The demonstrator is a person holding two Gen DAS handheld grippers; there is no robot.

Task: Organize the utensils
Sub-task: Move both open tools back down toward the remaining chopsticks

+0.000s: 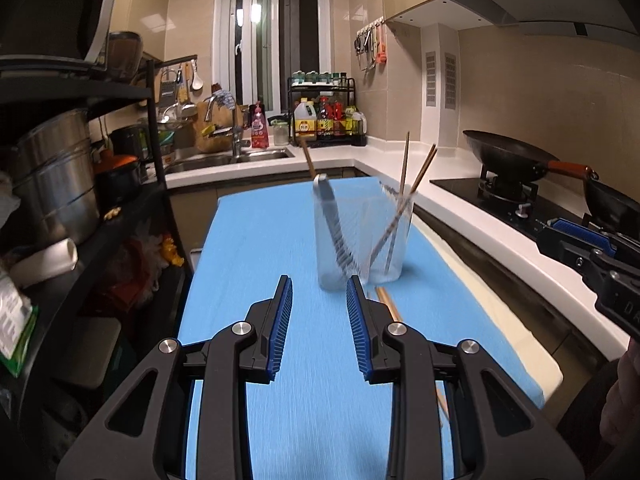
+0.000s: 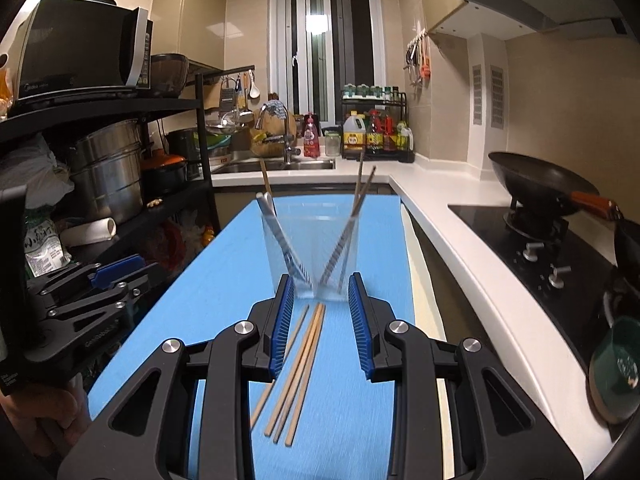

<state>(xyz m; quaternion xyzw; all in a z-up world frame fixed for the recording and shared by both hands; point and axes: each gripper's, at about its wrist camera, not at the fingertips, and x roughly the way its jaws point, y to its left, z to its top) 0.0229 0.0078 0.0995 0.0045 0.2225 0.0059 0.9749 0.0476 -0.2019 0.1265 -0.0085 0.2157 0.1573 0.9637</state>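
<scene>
Nearest, in the right wrist view: right gripper (image 2: 320,312) part open, pads clear of everything, nothing held. Directly beneath and between its jaws, flat on the blue-covered bench (image 2: 200,300), a few loose chopsticks (image 2: 300,372), bunched side by side. Long axis running away from the camera, close to the line of the fingers, far ends leaning slightly right and stopping just short of the cups. Closing direction therefore across the sticks, not along them: probably suitable for a pinch once lowered, with little or no wrist roll.

Off to the left, left gripper (image 1: 320,308) likewise part open and empty, over bare blue cover. Only the ends of the same sticks visible just past its right finger in its own view, so plainly the worse placed of the two hands. Right hand nearer, by judgement the one to take them.

Beyond the sticks, two clear cups standing touching or nearly so, both blurred. Left cup (image 2: 280,256) holding a metal utensil (image 2: 280,236) and one wooden stick. Right cup (image 2: 344,256) holding upright chopsticks, likely the destination for the loose ones.
</scene>
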